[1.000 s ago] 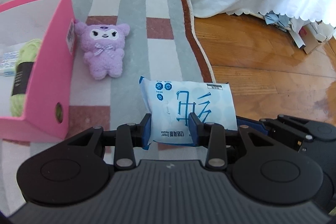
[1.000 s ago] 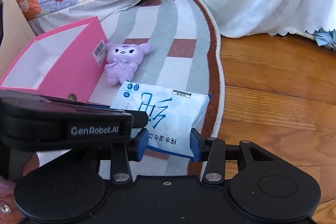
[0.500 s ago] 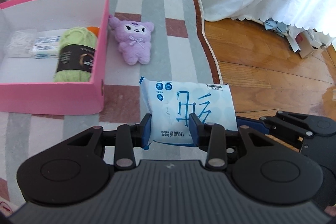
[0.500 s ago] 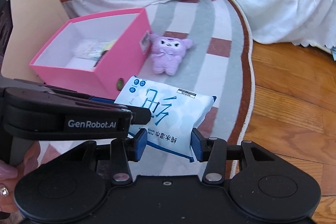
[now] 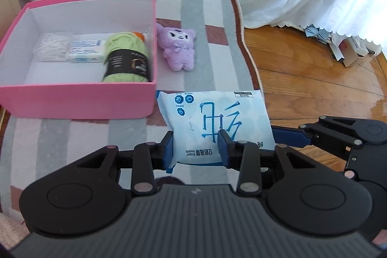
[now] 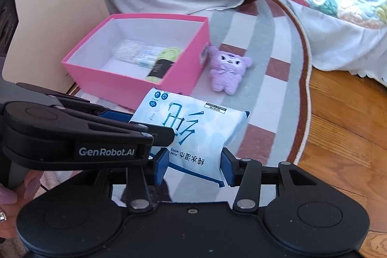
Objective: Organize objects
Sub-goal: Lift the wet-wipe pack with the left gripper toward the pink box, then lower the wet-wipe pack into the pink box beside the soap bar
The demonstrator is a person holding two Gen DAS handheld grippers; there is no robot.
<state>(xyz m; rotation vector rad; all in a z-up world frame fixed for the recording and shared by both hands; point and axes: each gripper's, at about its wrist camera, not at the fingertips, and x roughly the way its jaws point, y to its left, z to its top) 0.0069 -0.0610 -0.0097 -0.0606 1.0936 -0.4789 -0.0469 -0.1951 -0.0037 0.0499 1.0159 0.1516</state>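
Both the left gripper (image 5: 195,146) and the right gripper (image 6: 193,166) pinch the near edge of the wipes pack (image 5: 214,123); the right jaws have just been opening a little but the pack stays between them. Compared with a second ago, the pack is carried higher and the pink box (image 5: 72,98) now shows its inside, so I judge the drop is near. The pack hangs just beside the box's near right corner; open floor of the box lies left of the green yarn (image 5: 125,61), and the purple plush (image 5: 177,50) lies beside the box's right wall.

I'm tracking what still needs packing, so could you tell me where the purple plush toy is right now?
The purple plush toy lies on the striped rug, just outside the right wall of the pink box.
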